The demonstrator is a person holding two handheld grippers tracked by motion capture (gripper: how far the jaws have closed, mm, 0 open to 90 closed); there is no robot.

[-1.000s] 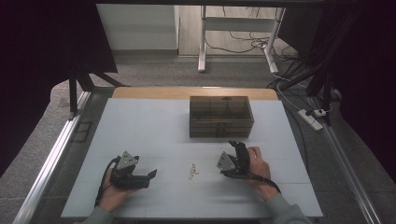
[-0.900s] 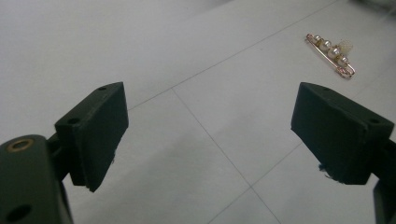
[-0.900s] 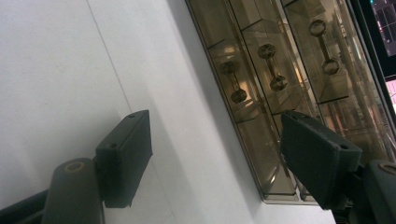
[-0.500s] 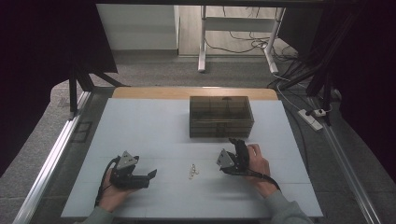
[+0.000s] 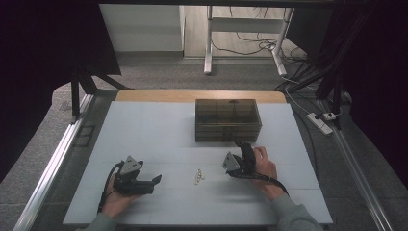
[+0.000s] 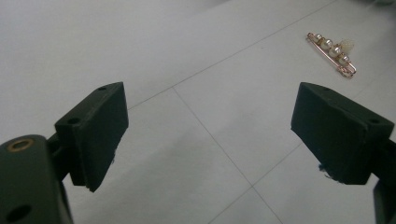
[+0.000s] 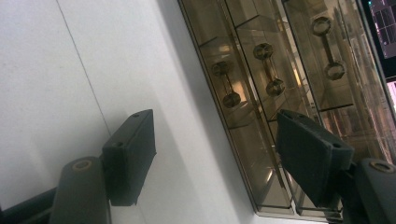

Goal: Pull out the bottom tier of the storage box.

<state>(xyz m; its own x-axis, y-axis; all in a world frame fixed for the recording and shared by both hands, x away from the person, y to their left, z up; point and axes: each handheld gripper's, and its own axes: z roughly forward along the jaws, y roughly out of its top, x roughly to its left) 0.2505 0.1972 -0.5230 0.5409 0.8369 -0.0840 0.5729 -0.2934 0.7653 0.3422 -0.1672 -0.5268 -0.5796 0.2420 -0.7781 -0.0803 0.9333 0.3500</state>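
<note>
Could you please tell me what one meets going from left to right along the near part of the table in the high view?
Left gripper → pearl brooch pin → right gripper, with the smoky clear drawer box standing farther back on the white table.

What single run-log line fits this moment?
left gripper: open, empty | right gripper: open, jaws just closing slightly, facing drawer box | brooch: on table, untouched

I see a white surface (image 5: 144, 125), a grey floor (image 5: 159, 72), a power strip (image 5: 321, 120) and metal legs (image 5: 208, 43) behind.
</note>
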